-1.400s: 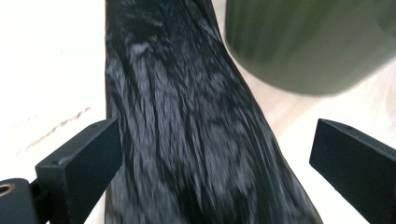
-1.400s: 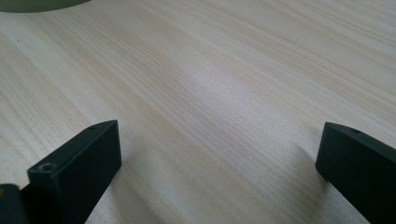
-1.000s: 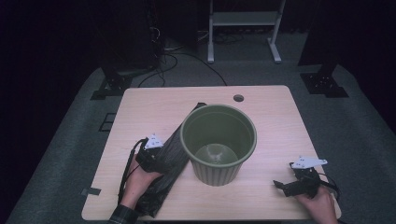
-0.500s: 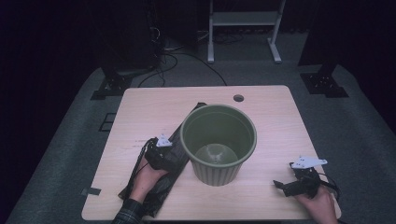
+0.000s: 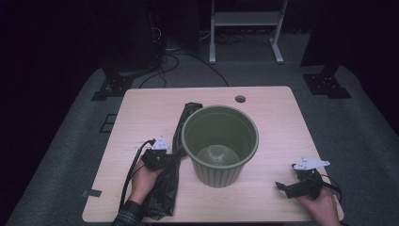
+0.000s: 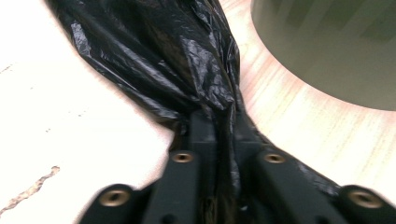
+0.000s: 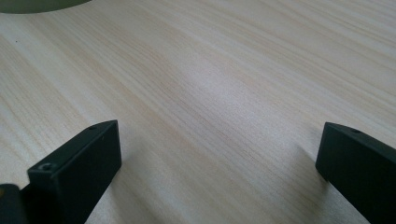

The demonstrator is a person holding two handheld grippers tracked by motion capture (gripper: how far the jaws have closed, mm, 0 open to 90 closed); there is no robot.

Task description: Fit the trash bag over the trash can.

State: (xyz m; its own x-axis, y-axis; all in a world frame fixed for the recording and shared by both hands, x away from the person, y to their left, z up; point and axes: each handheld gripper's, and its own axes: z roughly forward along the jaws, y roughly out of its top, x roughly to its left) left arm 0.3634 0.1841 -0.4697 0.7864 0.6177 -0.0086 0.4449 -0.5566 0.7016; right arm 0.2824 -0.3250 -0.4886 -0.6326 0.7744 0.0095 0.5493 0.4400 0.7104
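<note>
1. Fingers (image 6: 205, 140) of the left gripper (image 5: 162, 157) have just been closing and now pinch a gathered fold of a black plastic bag (image 5: 171, 179), with the crinkled film squeezed tight between the two black jaws in the left gripper view.
2. From that pinch the black plastic bag (image 6: 177, 60) fans out ahead of the jaws, glossy and creased, lying on the pale wood.
3. Seen from the high view, the bag stretches as a long dark strip along the left side of a green pot (image 5: 219, 143). Its far end reaches past the pot's rim towards the back of the worktop (image 5: 141, 113), and its near end spreads wider close to the front edge.
4. The bag lies just beside the pot's wall and looks to touch it around the middle; I cannot tell how firmly.
5. The green pot stands upright near the centre of the worktop, round, ribbed on the outside and open at the top.
6. The left hand (image 5: 143, 179) wraps the gripper's body from below, and a cable loops out to its left.
7. The right gripper (image 5: 301, 183) rests well apart from the pot, near the front right corner, held by the right hand (image 5: 322, 205).
8. Its fingers (image 7: 88, 158) stand spread wide with bare wood grain between them.
</note>
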